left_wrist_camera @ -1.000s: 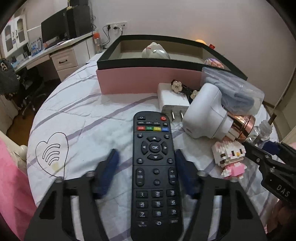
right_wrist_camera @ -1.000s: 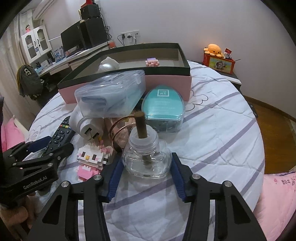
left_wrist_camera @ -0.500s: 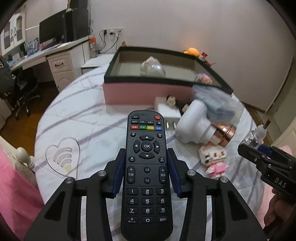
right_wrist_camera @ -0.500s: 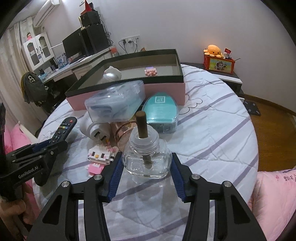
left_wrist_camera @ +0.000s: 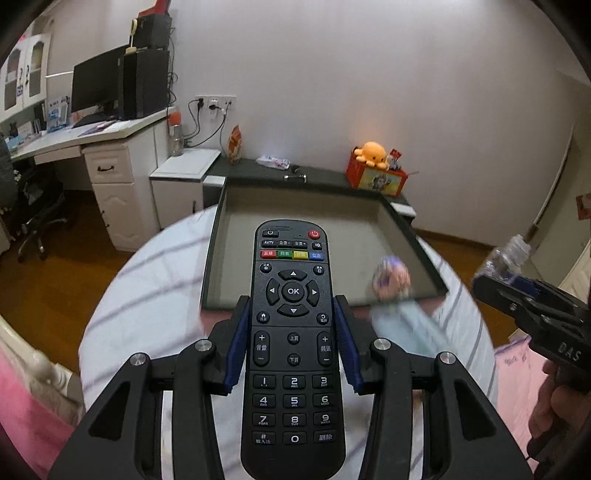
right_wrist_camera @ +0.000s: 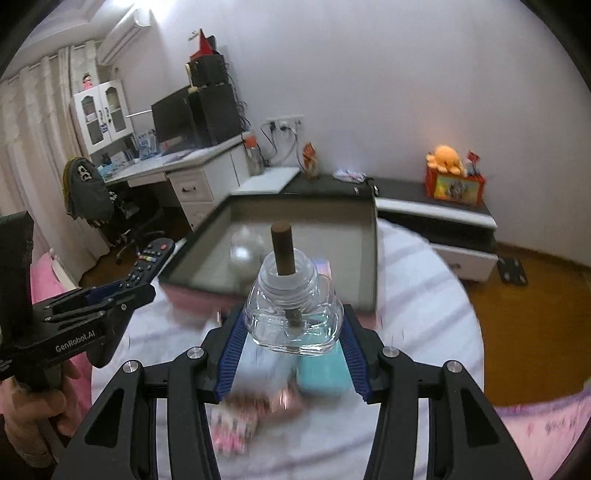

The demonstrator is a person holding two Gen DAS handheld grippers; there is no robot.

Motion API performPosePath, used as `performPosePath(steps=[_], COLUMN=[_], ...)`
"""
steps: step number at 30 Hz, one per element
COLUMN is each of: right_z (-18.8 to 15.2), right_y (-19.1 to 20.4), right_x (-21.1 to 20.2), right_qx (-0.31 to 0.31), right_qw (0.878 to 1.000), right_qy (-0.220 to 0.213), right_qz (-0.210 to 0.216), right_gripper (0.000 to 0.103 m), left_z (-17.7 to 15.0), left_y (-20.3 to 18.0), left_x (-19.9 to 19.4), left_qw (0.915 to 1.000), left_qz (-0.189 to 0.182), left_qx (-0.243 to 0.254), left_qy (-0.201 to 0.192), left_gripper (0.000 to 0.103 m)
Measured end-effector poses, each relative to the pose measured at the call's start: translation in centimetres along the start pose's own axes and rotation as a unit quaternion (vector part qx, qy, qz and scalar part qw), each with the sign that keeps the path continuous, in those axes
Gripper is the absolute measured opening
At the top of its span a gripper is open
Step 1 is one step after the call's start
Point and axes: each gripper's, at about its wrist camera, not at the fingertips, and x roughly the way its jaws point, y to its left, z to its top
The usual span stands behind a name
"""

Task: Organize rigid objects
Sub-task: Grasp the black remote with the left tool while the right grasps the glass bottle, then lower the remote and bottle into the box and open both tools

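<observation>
Your left claw [left_wrist_camera: 293, 347] pinches the remote [left_wrist_camera: 293, 332] mid-length, stiff and light; your right claw [right_wrist_camera: 293, 332] clamps the slippery, breakable glass bottle [right_wrist_camera: 293, 314] low on its body

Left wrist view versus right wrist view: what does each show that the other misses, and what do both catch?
Left wrist only: the remote's full keypad, clamped between the left gripper's blue pads.

Right wrist only: the wick bottle seen whole, clamped in the right gripper, with a teal case blurred beneath, and an air conditioner up on the wall.

Both: the open box, the orange octopus toy and the desk.
</observation>
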Motion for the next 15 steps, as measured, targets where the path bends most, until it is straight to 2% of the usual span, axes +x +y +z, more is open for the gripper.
performPosePath(steps=[6, 11, 15], right_z=[5.2, 6.9, 7.3], right_y=[-0.5, -1.8, -3.2], right_x=[5.5, 11.5, 15.7], right_qx=[-0.024, -0.019, -0.011], right_qw=[1.0, 0.998, 0.995], right_qy=[0.017, 0.06, 0.098], right_qz=[0.003, -0.002, -0.003], right_gripper=[0.051, 0.051, 0.051], left_z=[4.8, 7.3, 8.1], left_y=[0.3, 0.5, 1.0], left_x=[4.2, 9.3, 13.2], left_qw=[0.9999, 0.9993, 0.9983], left_qz=[0.008, 0.029, 0.039], left_qx=[0.005, 0.015, 0.013], left_qy=[0.0, 0.017, 0.042], left_gripper=[0.044, 0.044, 0.044])
